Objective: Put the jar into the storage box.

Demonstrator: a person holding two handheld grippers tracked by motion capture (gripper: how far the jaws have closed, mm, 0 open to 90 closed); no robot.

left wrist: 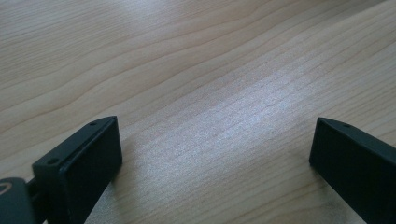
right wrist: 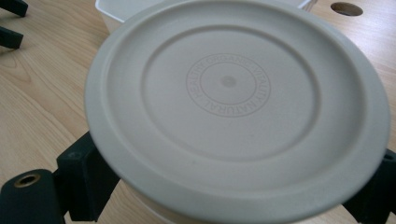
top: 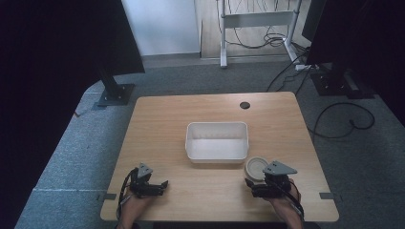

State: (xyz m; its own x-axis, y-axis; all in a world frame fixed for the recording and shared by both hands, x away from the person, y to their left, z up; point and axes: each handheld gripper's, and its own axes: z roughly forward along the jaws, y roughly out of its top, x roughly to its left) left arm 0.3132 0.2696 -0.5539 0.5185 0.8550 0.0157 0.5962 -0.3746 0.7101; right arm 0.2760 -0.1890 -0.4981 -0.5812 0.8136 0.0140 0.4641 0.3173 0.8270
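1. High view: the wooden bench (top: 157, 124) takes up the middle of the scene, with grey carpet floor (top: 67, 148) all round it. Wide bare wood lies to the left and right of the things on it, and a small dark round hole (top: 245, 105) sits near its far edge.
2. A white rectangular bin (top: 217, 141) stands at the bench's centre, open at the top; nothing can be seen inside it.
3. Just off the bin's near right corner, a beige round dish (top: 256, 167) sits close to it; whether they touch cannot be told. In the right gripper view the dish (right wrist: 233, 107) shows a flat circular face with raised rings. Embossed lettering circles its centre and seems to read "HEALTHY ORGANIC VITALITY NATURAL", though it is faint.
4. The right gripper (top: 261, 187) is near the bench's front edge at the right. Its jaws stand on either side of the dish's rim in the right gripper view, clasping it.
5. The left gripper (top: 160, 187) is near the front left, well apart from the bin. In the left gripper view its jaws are spread wide over bare wood, holding nothing.
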